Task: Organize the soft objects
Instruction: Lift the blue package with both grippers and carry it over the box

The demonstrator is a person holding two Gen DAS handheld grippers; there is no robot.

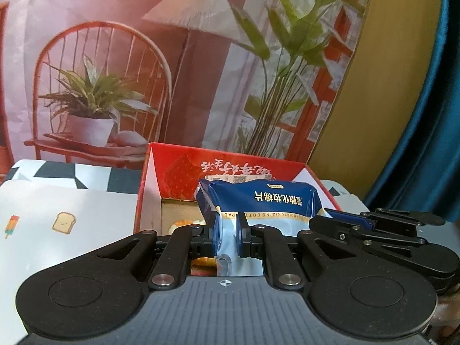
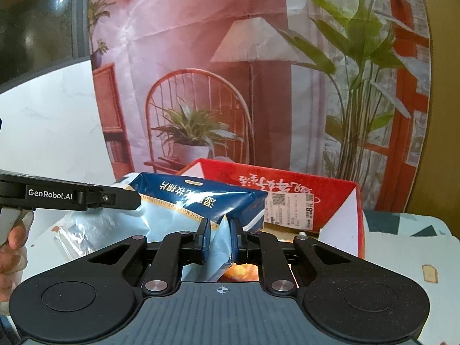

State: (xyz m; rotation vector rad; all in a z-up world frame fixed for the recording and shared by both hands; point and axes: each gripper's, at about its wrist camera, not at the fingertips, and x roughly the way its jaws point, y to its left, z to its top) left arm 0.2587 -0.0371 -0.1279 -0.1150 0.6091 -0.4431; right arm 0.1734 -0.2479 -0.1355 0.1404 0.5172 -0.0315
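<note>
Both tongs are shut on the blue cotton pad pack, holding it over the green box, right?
Not quite: the box is red, not green, as both wrist views show. The rest holds. The left tongs and the right tongs are each shut on the blue cotton pad pack, which hangs over the open box.

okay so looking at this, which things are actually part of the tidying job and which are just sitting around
Part of the job:
- blue cotton pad pack, pinched by both tongs: left tongs, right tongs
- red box right behind the pack

Just lying about:
- toast-print mat
- painted backdrop
- teal curtain
</note>
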